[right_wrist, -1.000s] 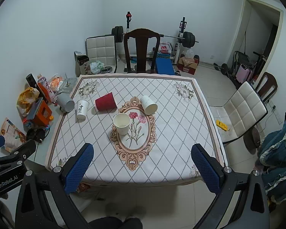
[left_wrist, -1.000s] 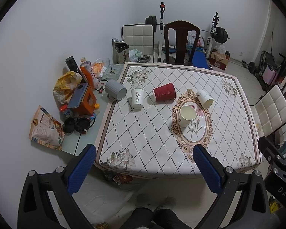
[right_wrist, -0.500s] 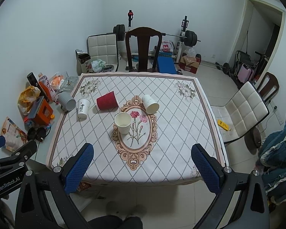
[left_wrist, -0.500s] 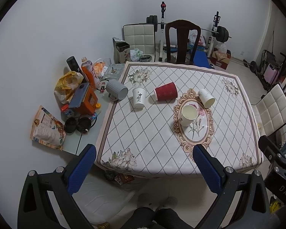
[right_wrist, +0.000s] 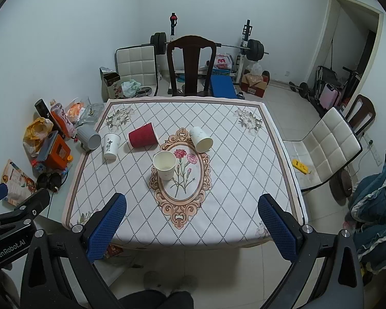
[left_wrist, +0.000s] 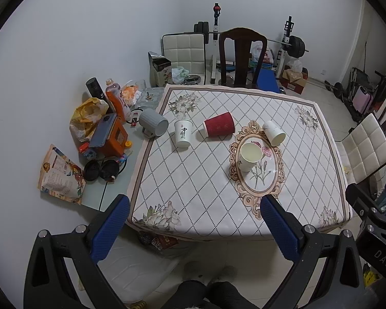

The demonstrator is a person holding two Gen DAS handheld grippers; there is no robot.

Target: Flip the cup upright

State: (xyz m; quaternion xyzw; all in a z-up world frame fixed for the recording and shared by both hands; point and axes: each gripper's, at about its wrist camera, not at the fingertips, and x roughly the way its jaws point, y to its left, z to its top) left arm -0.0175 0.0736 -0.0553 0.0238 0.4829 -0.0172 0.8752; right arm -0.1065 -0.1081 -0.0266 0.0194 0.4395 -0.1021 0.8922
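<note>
On the table's patterned cloth [left_wrist: 193, 180] lie a red ribbed cup [left_wrist: 218, 128] on its side and a white cup [left_wrist: 274, 133] on its side. A cream cup [left_wrist: 249, 155] stands upright with its mouth up, and a white printed cup [left_wrist: 182, 133] stands mouth down. A grey mug [left_wrist: 153, 125] lies on its side at the left edge. The same cups show in the right wrist view: the red cup [right_wrist: 142, 139], the tipped white cup [right_wrist: 200, 139], the cream cup [right_wrist: 164, 165], the printed cup [right_wrist: 110, 146]. My left gripper [left_wrist: 193, 221] and right gripper [right_wrist: 191, 219] are open, empty, high above the near edge.
A side table [left_wrist: 95, 195] on the left holds bottles, bags, an orange box [left_wrist: 113, 139] and headphones. A dark wooden chair [left_wrist: 240, 56] stands behind the table and a white chair [left_wrist: 368, 149] to the right. Gym gear lines the back wall.
Both grippers have drawn slightly back and up from the table. The cups have not moved.
</note>
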